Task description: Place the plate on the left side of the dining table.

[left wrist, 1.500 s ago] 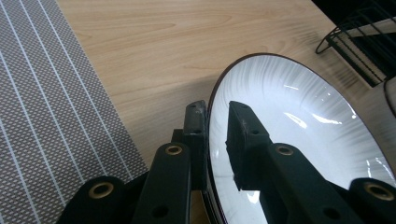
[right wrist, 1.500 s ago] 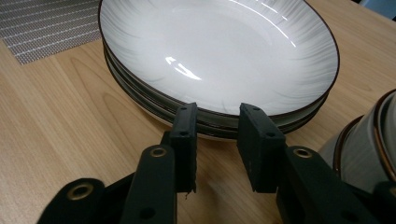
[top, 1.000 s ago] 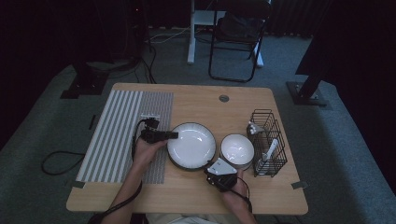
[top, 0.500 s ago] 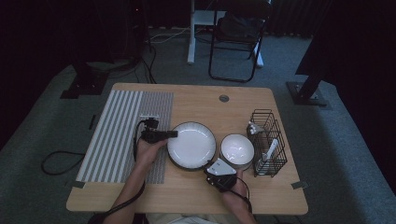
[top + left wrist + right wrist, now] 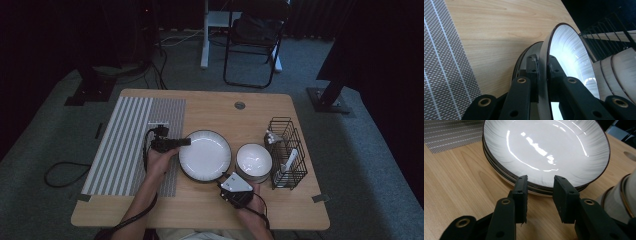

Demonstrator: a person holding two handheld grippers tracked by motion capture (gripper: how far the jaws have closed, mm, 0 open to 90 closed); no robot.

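Left tongs [image 5: 185,142] are clamped on the top plate's [image 5: 207,155] rim. Right tongs [image 5: 539,197], jaws partly apart and just opening, grip nothing beside the stack on the counter [image 5: 210,107].

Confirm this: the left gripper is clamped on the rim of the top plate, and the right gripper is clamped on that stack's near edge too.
Not quite. The left gripper is clamped on the top plate, but the right gripper is open; the right gripper view shows its jaws apart, just short of the stack's near edge.

Plates [image 5: 205,155] stacked mid counter [image 5: 210,107]. Mat [image 5: 132,145] just left of plates, bowls [image 5: 254,161] just right, wire rack [image 5: 287,152] right of bowls, chair [image 5: 255,40] behind counter.
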